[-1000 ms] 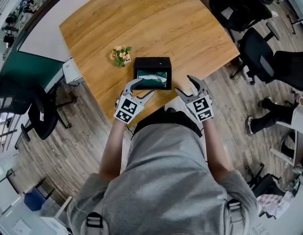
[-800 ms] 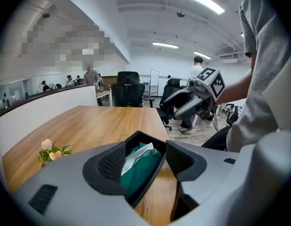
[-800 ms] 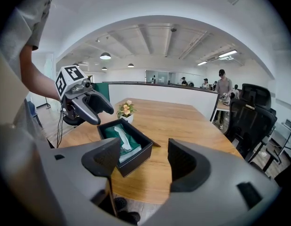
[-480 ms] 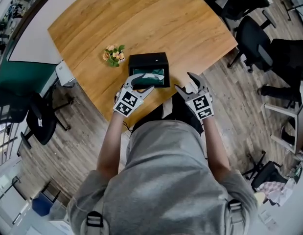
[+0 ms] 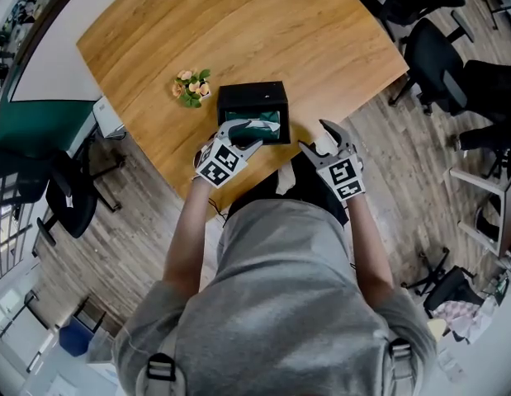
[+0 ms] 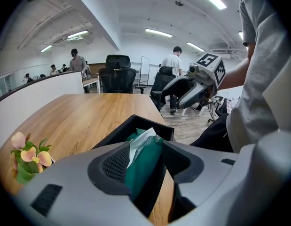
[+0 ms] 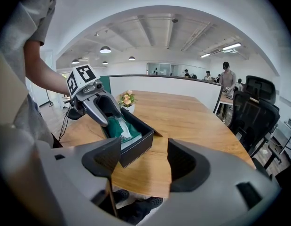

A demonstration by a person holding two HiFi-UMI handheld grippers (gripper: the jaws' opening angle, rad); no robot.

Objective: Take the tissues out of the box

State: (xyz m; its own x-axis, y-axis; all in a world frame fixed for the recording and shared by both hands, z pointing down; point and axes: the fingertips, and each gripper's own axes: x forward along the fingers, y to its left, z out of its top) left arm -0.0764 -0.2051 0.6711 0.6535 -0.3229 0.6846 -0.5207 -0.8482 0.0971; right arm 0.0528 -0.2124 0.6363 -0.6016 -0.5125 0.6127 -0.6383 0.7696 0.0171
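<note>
A wooden table (image 5: 238, 31) spread out beyond both pairs of fingers, and I was working at its near edge. The black box (image 5: 253, 91), open on top, sat just ahead of the left gripper (image 5: 245, 133), whose fingers reached down into it. The right gripper (image 5: 317, 139) hovered just beside the box's near corner, its fingers wide apart with only the table edge and the floor between them. The left fingers were closing, and the green tissue pack (image 6: 143, 164) lay inside the box between them. It sat close against one pad with a dark gap before the other, so I judged it was not yet gripped. A white sheet (image 6: 138, 144) poked up from the pack's top just past the fingertips. The biggest risk, as I read it, was the box itself. Nothing held it down, it sat near the table edge, and a snug pack could drag it up or off the edge as I lifted. Next, a finger could catch on the box wall and stall the closing. Smallest, the pads could bite only the loose sheet and pull that free without the pack, or the slick wrapper could slip. The pack seemed to lie flat with its long axis running along the box's length, away from the left fingers and roughly in line with them. Its opening and the sheet faced up.
</note>
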